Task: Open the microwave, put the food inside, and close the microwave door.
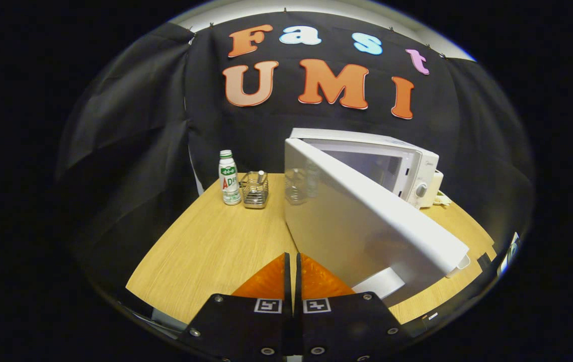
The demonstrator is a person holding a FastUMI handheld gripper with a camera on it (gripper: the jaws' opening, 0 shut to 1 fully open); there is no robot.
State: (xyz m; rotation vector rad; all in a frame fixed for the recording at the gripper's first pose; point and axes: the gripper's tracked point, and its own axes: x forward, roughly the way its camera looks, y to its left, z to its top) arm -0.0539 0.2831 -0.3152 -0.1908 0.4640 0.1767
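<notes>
On the table (206,251), the gripper (292,259) is sitting pressed together, empty, beside the microwave's (412,166) open door (361,221).

My gripper (292,261) has its 2 fingers pressed together with nothing between them; each carries 1 small black-and-white square marker on a black mount. Just beyond them on the right, my microwave (407,166) is white, its open door (366,221) a glossy white that mirrors faint shapes. The table (216,246) is light wood with fine grain. Far left stands a white bottle (229,178) with a green cap, green band and red lettering, beside a shiny silver wire basket (255,191).
</notes>
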